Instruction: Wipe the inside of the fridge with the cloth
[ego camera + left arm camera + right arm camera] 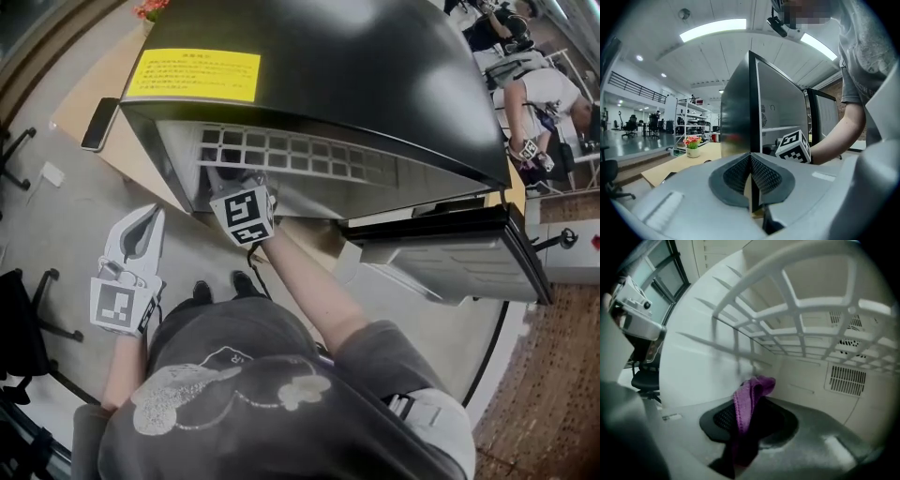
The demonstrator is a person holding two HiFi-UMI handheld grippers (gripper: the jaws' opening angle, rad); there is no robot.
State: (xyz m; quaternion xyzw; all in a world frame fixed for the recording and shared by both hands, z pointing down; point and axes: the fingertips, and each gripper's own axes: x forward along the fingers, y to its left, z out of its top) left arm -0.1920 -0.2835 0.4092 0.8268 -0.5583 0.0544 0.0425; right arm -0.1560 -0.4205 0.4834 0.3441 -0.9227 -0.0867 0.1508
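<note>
The black fridge (356,66) stands on a wooden table with its door (450,246) swung open to the right. My right gripper (242,214) reaches into its white interior; only the marker cube and forearm show in the head view. In the right gripper view the right gripper (749,420) is shut on a purple cloth (752,387), which sticks up between the pads close to the left inner wall (698,362). My left gripper (148,214) hangs outside, left of the fridge, and its pads meet with nothing between them in the left gripper view (751,161).
A white wire shelf (811,310) spans the compartment above the cloth, with a vent grille (846,378) on the back wall. A phone (100,123) and a flower pot (692,144) sit on the table (141,159). Office chairs stand at left; people sit far right.
</note>
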